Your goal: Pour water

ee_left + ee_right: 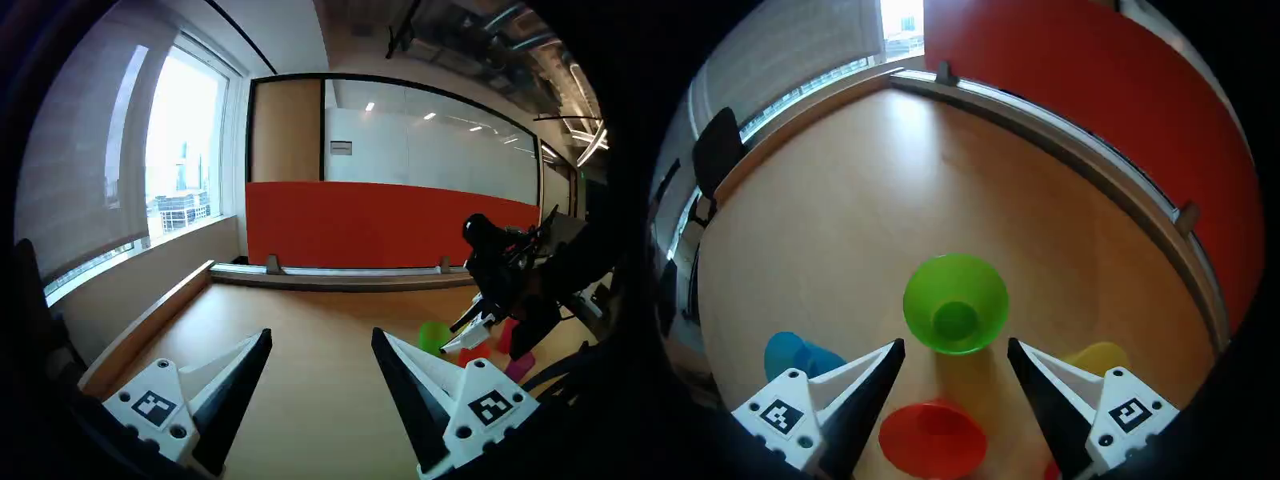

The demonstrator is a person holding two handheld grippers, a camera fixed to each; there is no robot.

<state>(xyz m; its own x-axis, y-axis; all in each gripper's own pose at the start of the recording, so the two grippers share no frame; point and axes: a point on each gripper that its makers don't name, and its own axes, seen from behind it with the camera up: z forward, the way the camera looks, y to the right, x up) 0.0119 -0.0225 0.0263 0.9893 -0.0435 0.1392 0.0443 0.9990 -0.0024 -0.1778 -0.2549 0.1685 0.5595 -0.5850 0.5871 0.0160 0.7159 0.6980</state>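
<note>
In the right gripper view, the right gripper looks down on a wooden worktop, its fingers spread apart and gripping nothing. A green cup stands open-mouthed at centre frame, just ahead of the fingertips. A red cup sits at the bottom edge between the fingers, a blue cup at lower left and a yellow cup at lower right. A red partition fills the upper right.

In the left gripper view, the left gripper is at the bottom of the frame above bare worktop, fingers released and empty. At the right edge the right gripper hangs over the green cup
</note>
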